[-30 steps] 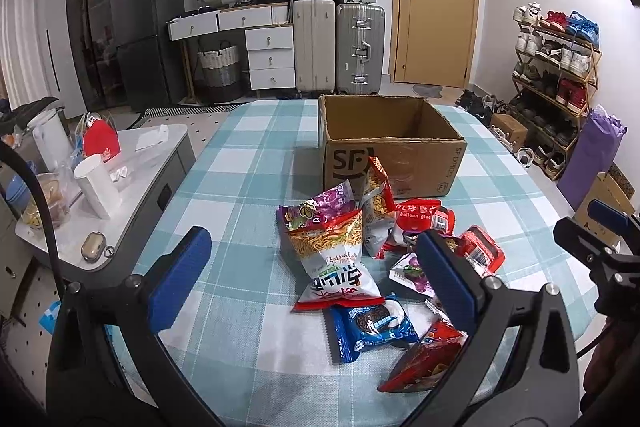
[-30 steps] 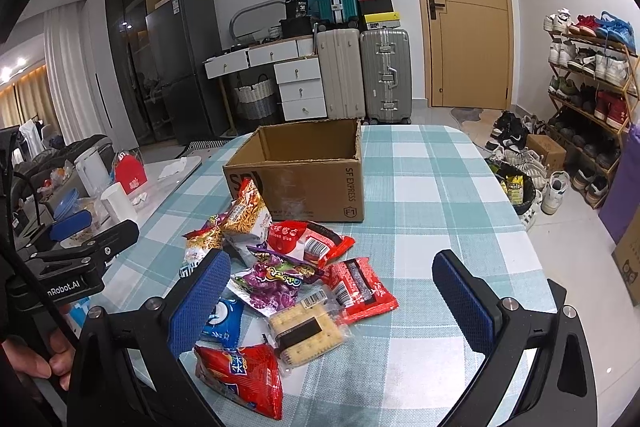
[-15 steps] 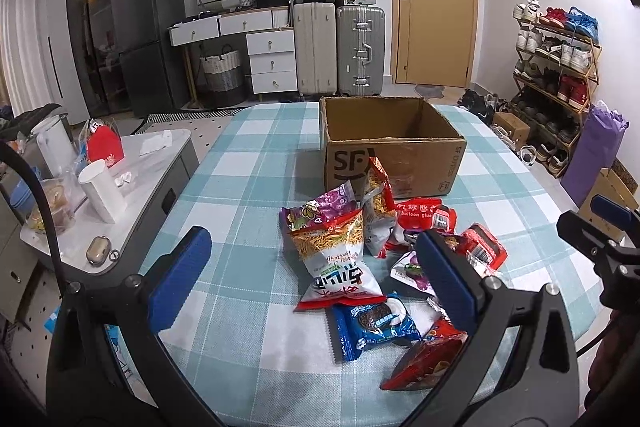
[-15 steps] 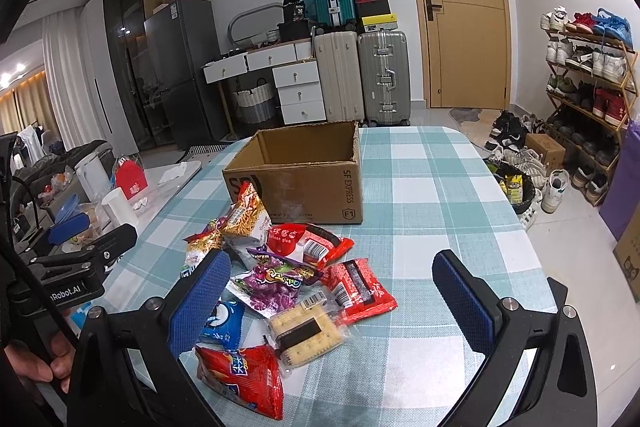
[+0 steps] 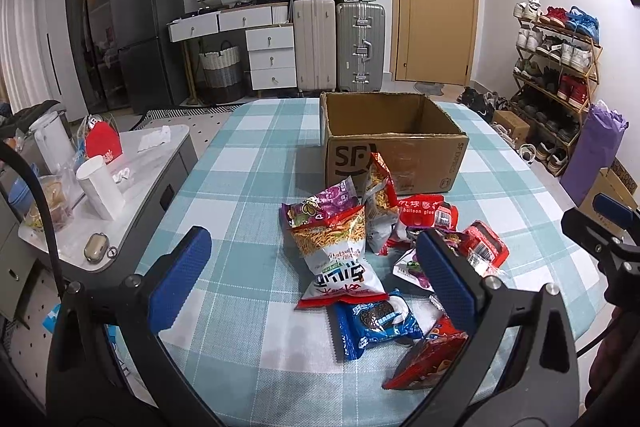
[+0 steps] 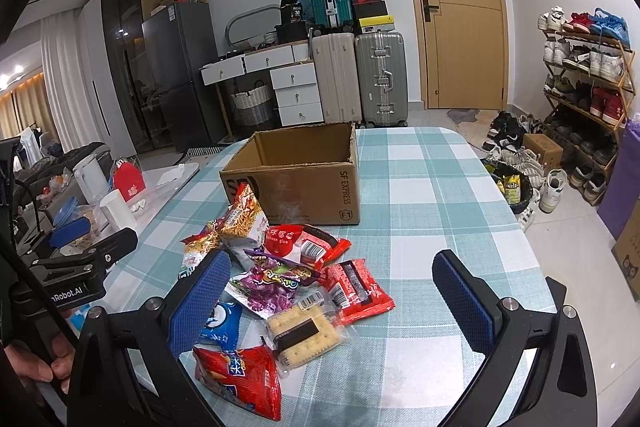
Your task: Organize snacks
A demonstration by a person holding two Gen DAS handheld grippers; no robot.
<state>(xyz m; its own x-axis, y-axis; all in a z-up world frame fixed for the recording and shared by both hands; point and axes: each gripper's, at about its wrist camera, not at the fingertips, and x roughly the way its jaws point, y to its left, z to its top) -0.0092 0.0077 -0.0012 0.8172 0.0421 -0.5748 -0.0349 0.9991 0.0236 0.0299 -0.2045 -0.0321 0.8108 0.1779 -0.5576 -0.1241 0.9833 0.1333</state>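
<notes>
Several snack packets lie in a heap on the checked tablecloth, in front of an open, empty cardboard box [image 5: 394, 143] [image 6: 298, 179]. Nearest the left gripper are a noodle-snack bag [image 5: 340, 255] and a blue cookie pack [image 5: 376, 323]. In the right wrist view a cracker pack [image 6: 304, 331], a purple candy bag [image 6: 272, 287] and a red bag [image 6: 240, 379] lie close. My left gripper [image 5: 316, 275] hovers open above the near side of the heap. My right gripper [image 6: 332, 303] is open too, holding nothing, just right of the heap.
A grey side cabinet [image 5: 120, 195] with a white cup, kettle and clutter stands left of the table. Suitcases [image 5: 340, 43], drawers and a door are at the back. A shoe rack [image 6: 584, 99] and a trash bin [image 6: 512, 191] sit right of the table's edge.
Both views have drifted slightly; the grippers stay open and no snack has moved.
</notes>
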